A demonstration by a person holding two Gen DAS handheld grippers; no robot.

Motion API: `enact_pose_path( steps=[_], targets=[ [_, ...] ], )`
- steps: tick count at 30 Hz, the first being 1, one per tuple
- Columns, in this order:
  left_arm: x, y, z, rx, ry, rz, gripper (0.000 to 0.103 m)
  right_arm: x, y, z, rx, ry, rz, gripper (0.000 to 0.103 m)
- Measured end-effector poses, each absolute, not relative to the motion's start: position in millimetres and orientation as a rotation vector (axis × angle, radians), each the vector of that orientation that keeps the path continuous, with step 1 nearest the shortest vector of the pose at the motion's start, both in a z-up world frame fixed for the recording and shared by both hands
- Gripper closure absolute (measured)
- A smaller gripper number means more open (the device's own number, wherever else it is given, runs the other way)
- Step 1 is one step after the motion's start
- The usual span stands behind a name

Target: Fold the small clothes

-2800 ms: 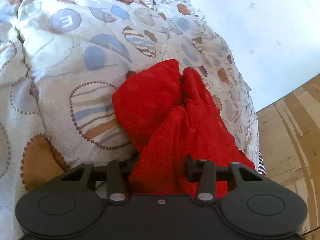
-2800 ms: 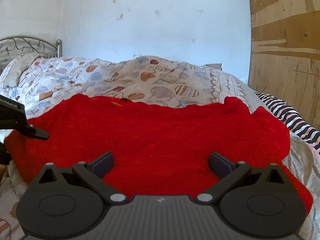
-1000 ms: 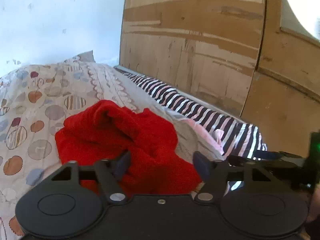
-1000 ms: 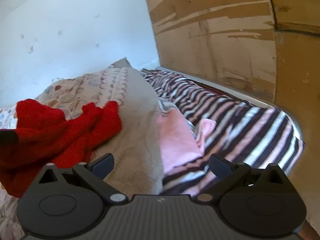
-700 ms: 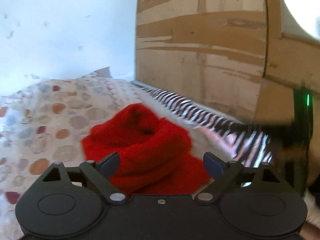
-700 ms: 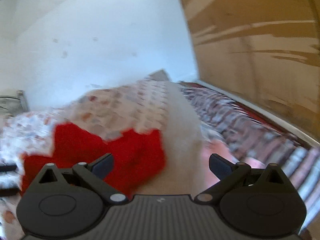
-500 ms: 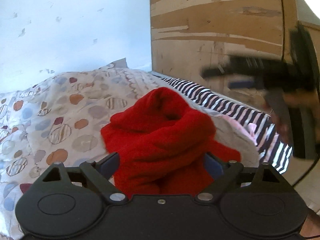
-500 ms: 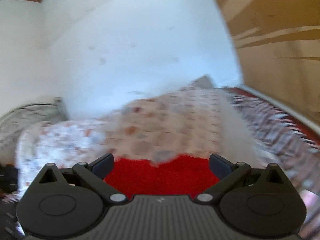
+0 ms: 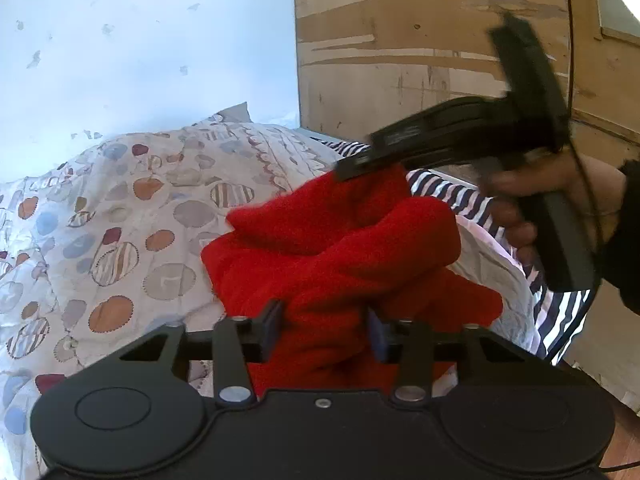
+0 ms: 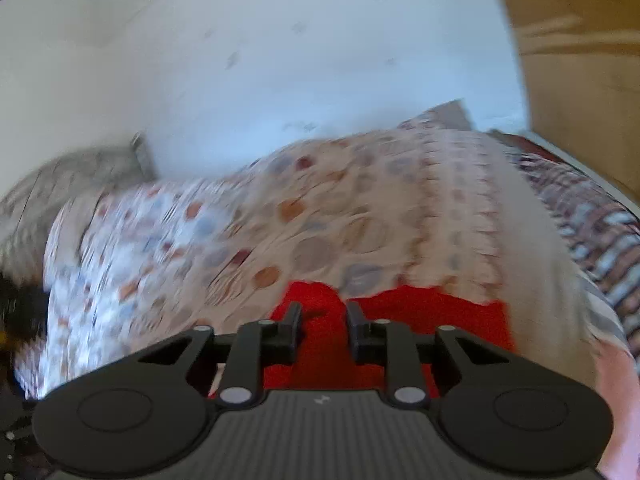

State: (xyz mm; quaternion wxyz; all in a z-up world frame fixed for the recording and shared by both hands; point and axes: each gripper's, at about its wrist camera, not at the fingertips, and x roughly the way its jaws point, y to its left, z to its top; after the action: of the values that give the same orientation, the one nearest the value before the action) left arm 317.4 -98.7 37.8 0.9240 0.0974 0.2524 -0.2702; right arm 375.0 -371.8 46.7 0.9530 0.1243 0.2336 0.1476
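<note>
Where the left gripper [image 9: 322,326] was seen in its own wrist view, its fingers were clenched on a bunched fold of the red garment [image 9: 340,248], which was heaped directly ahead of the tips on the patterned quilt [image 9: 120,220]. Left of that gripper only quilt and a pale wall [image 9: 140,40] were shown. Ahead and to the right, the right gripper [image 9: 360,166] was seen from the side, touching the garment's upper edge, gripped by a hand [image 9: 560,196], with a striped sheet [image 9: 560,316] below and wooden panelling [image 9: 420,60] behind. In the blurred right wrist view, the right gripper [image 10: 322,330] was narrowed around red cloth [image 10: 400,312], with a small gap left between its fingers; a firm grasp could not be confirmed.
</note>
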Motion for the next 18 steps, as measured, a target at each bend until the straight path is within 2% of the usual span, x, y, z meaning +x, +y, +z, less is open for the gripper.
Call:
enact_pose_path(
  steps=[2, 4, 8, 11, 12, 13, 14, 15, 16, 18],
  targets=[
    [316.2, -99.1, 37.0, 0.211, 0.517, -0.565, 0.063, 363.3, -395.5, 40.2, 0.313, 0.456, 0.246, 0.082],
    [315.0, -99.7, 34.9, 0.219, 0.518, -0.576, 0.064, 348.4, -418.3, 28.8, 0.391, 0.451, 0.177, 0.101],
    [312.1, -102.6, 27.9, 0.250, 0.522, -0.586, 0.065, 326.8, -453.2, -8.1, 0.526, 0.484, 0.068, 0.101],
    [308.3, -103.0, 25.3, 0.268, 0.518, -0.598, 0.065, 319.6, -465.3, -28.5, 0.601, 0.513, 0.058, 0.097],
    [308.2, -102.6, 24.8, 0.268, 0.520, -0.598, 0.065, 319.4, -467.9, -31.2, 0.619, 0.513, 0.060, 0.090],
    [308.7, -102.1, 24.5, 0.264, 0.522, -0.599, 0.065, 320.3, -469.8, -31.7, 0.632, 0.507, 0.065, 0.075],
    [309.2, -101.9, 24.4, 0.261, 0.523, -0.599, 0.065, 322.3, -471.6, -30.2, 0.643, 0.499, 0.070, 0.065],
    [309.5, -101.8, 24.5, 0.259, 0.524, -0.598, 0.065, 326.1, -471.9, -26.7, 0.659, 0.482, 0.084, 0.049],
    [309.7, -101.9, 24.6, 0.258, 0.524, -0.596, 0.065, 329.7, -471.6, -23.7, 0.670, 0.465, 0.103, 0.045],
    [309.1, -101.8, 24.4, 0.258, 0.523, -0.595, 0.065, 342.5, -468.8, -15.3, 0.680, 0.440, 0.150, 0.042]
  ],
)
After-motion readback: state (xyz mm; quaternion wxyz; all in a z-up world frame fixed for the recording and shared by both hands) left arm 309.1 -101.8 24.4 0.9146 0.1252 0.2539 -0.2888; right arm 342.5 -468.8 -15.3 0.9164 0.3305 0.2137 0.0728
